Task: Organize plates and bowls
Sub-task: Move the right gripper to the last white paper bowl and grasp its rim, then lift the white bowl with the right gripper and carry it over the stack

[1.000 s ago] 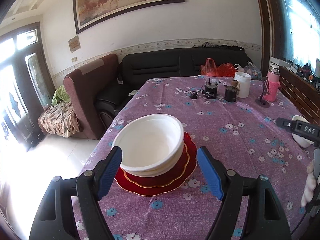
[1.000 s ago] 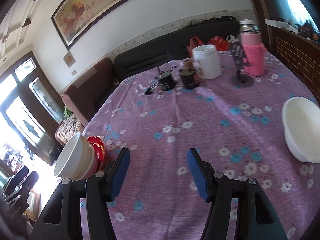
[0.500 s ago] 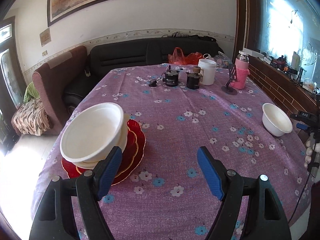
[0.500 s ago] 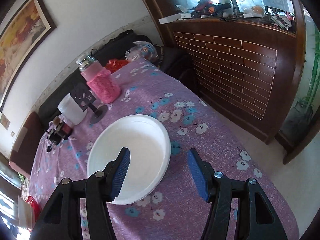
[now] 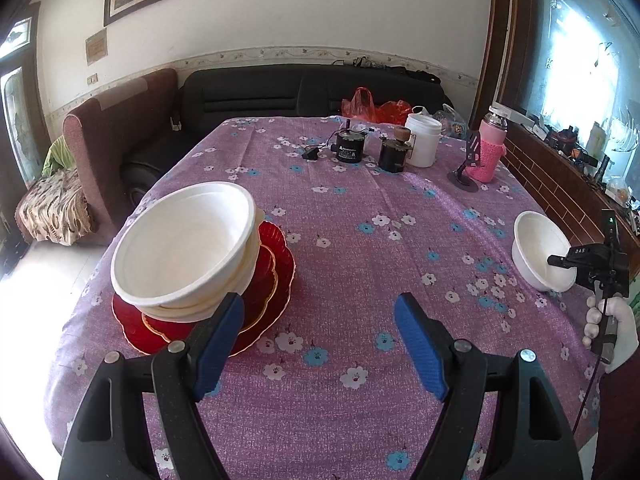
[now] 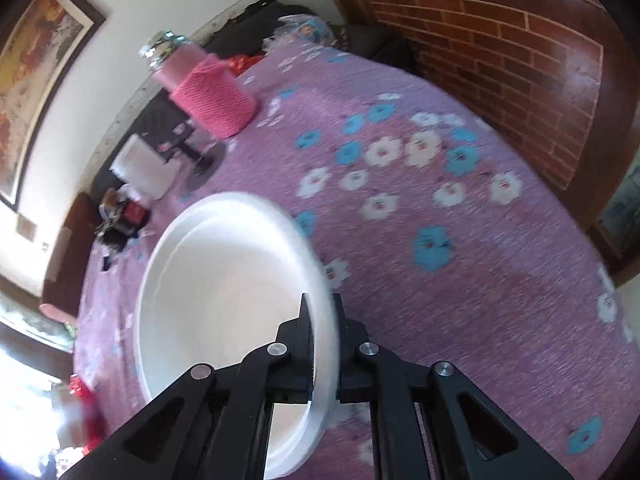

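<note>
The right gripper point(image 6: 322, 320) is clamped on the white bowl's point(image 6: 224, 300) rim at the bench's point(image 5: 360, 248) three o'clock edge; the left gripper point(image 5: 320, 336) (jaws apart) hovers beside the stacked bowls point(image 5: 184, 248) on red plates point(image 5: 276, 276).

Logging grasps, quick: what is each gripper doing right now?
Left gripper: open, holding nothing.
Right gripper: shut on the white bowl rim.

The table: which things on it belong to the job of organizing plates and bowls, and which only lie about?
For the job:
- stacked white bowls
- red plates under them
- single white bowl, clamped by the right gripper

Lying about:
- pink bottle
- white jar
- two small dark jars
- black stand
</note>
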A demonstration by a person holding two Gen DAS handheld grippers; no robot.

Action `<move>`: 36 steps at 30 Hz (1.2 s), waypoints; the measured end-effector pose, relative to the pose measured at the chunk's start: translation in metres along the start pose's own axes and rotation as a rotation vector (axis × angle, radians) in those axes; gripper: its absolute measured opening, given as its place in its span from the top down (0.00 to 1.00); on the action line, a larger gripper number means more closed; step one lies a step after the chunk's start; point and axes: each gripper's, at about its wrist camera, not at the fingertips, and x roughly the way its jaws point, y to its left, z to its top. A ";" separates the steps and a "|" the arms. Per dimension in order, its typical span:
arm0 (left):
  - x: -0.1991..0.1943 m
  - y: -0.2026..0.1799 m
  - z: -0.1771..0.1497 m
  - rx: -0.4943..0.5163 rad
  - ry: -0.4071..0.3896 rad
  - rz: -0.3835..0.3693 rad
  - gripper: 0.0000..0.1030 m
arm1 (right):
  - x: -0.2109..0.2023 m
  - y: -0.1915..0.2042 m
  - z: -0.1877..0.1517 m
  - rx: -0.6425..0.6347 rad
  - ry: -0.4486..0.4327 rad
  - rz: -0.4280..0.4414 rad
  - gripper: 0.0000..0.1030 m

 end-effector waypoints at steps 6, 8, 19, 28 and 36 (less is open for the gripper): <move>0.009 0.006 -0.003 -0.035 0.035 -0.032 0.25 | -0.004 0.065 -0.028 -0.165 0.088 0.146 0.94; 0.009 0.009 -0.002 -0.049 0.035 -0.036 0.25 | 0.001 0.089 -0.043 -0.224 0.138 0.195 0.93; 0.007 0.010 -0.006 -0.061 0.044 -0.037 0.25 | 0.026 0.169 -0.123 -0.522 0.166 0.170 0.93; 0.018 0.004 -0.005 -0.059 0.068 -0.033 0.25 | 0.012 0.152 -0.114 -0.440 0.004 0.240 0.57; 0.029 -0.014 -0.001 -0.050 0.099 -0.077 0.25 | 0.003 0.138 -0.107 -0.384 -0.057 0.229 0.56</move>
